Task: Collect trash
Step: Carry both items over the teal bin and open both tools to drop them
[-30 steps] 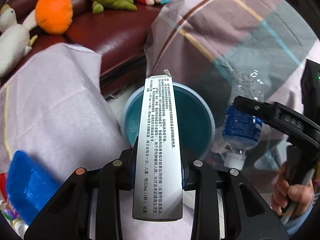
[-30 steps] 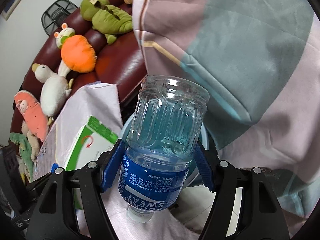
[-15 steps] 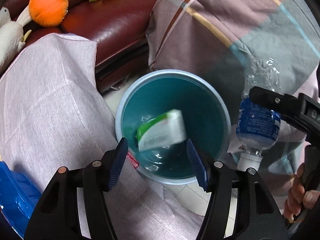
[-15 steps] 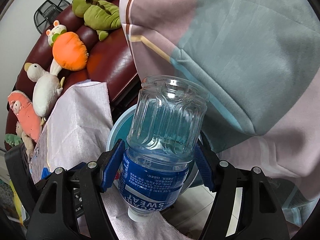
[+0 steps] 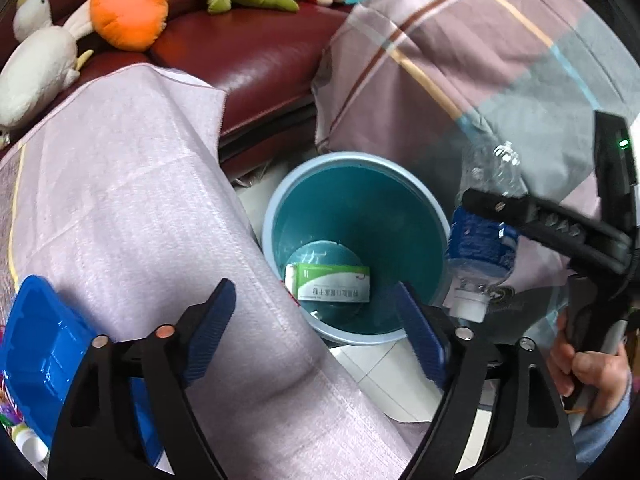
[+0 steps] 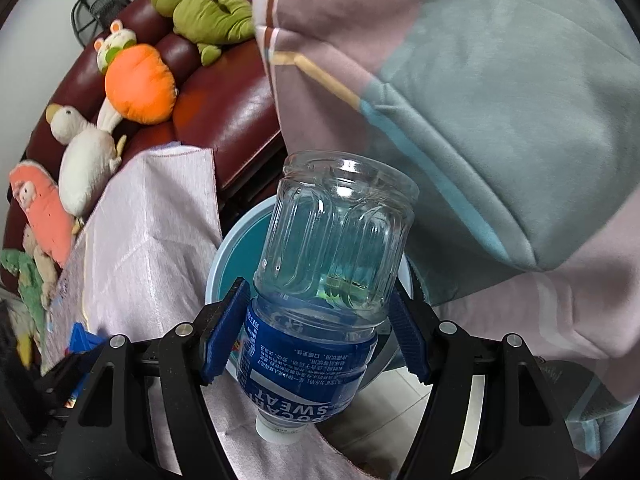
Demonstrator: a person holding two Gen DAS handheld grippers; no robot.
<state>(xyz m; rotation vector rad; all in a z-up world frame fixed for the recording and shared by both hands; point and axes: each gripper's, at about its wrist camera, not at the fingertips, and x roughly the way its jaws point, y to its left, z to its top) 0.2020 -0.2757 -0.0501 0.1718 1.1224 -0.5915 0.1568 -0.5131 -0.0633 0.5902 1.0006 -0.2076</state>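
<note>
A round teal trash bin (image 5: pixel 436 216) stands on the floor between the cloth-covered table and the sofa. A green and white carton box (image 5: pixel 332 283) lies on its bottom. My left gripper (image 5: pixel 316 320) is open and empty above the bin's near rim. My right gripper (image 6: pixel 316 328) is shut on a clear plastic bottle (image 6: pixel 332 248) with a blue label, held cap down. In the left wrist view the bottle (image 5: pixel 482 240) hangs just right of the bin's rim. In the right wrist view the bin (image 6: pixel 228 260) lies behind the bottle.
A pink cloth (image 5: pixel 132 200) covers the table at left, with a blue plastic tray (image 5: pixel 36 352) on it. A dark red sofa (image 5: pixel 248 52) with plush toys (image 5: pixel 128 4) is behind. A pink and grey blanket (image 5: pixel 460 60) hangs at right. White floor tiles (image 5: pixel 384 368) show below the bin.
My left gripper opened and let go of the carton box, which dropped into the bin and now rests on its bottom. The right gripper still holds the bottle beside the rim.
</note>
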